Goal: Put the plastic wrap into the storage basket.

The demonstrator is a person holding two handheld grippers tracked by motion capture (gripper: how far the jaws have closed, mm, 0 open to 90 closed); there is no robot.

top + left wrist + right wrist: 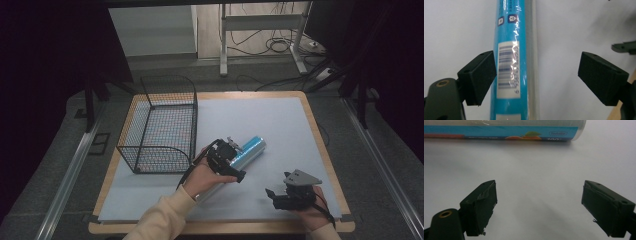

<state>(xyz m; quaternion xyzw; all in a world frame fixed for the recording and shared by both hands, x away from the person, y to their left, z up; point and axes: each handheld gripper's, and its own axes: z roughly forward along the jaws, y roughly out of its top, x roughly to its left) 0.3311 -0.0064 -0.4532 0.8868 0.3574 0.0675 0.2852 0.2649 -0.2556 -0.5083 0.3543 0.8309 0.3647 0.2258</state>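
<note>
My left gripper (536, 75) hangs with its jaws spread wide over the roll of cling film (515, 60); one pad sits just beside the barcode label, the other well apart, so I judge I am straddling it to close across its width; the roll lies flat on the pale blue mat (280, 125), just right of the wire basket (160, 125), likely its destination; my right gripper (539, 205) waits apart, jaws open and empty, aimed at the roll's clear end (576, 130) to stay out of the way.
</note>
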